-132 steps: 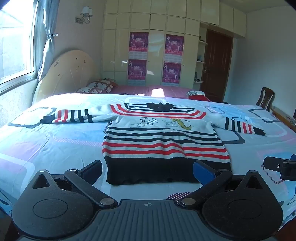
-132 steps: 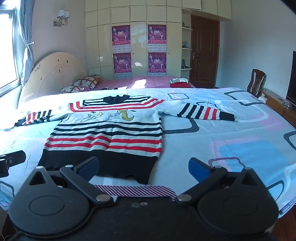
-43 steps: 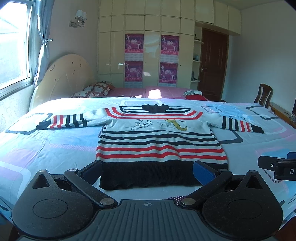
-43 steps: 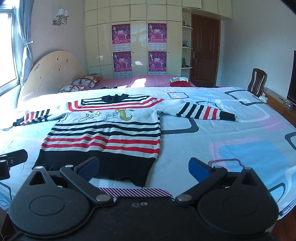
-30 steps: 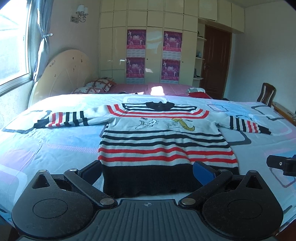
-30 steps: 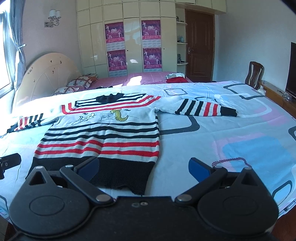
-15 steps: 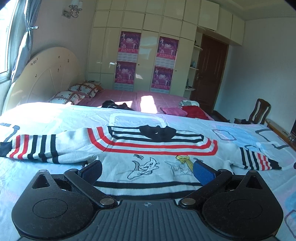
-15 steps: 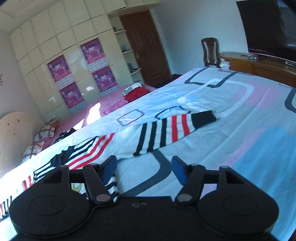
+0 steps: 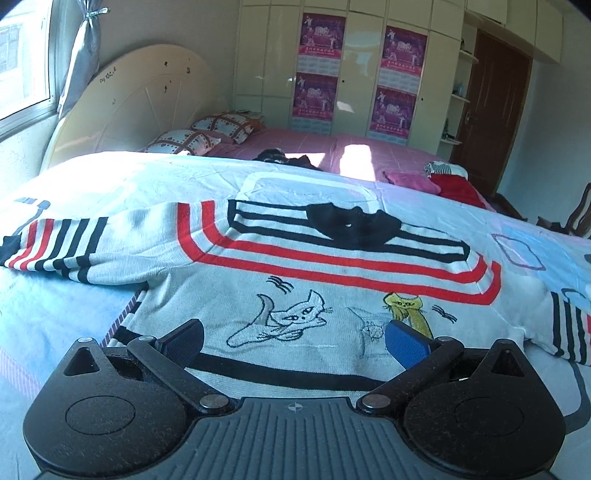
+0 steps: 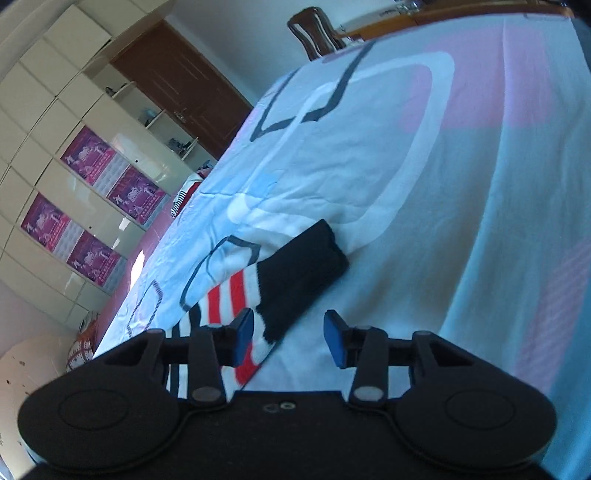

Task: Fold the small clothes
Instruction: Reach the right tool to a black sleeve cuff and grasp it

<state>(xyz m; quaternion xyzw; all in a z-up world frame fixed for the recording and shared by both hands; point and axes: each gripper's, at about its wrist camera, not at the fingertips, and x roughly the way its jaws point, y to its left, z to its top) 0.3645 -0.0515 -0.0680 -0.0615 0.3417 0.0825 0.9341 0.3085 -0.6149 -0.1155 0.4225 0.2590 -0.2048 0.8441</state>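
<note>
A small striped sweater (image 9: 332, 266) lies flat on the bed, white with red and black stripes, cat pictures on the chest and a black collar (image 9: 351, 223). My left gripper (image 9: 295, 339) is open and hovers over the chest, fingers wide apart. Its left sleeve (image 9: 62, 243) stretches out to the left. In the right wrist view my right gripper (image 10: 288, 332) is open, low over the right sleeve's black cuff (image 10: 303, 266), which lies between the fingers and just ahead of them. The view is tilted.
The bed sheet (image 10: 461, 206) is pale blue with pink and white shapes. Pillows (image 9: 207, 133) and loose clothes (image 9: 443, 181) lie on the pink bed behind. A headboard (image 9: 129, 110), wardrobes, a door and a chair (image 10: 314, 33) stand around.
Both grippers moved forward over the sweater. The left went from the hem to the chest. The right swung right to the sleeve cuff, tilted, and its fingers narrowed.
</note>
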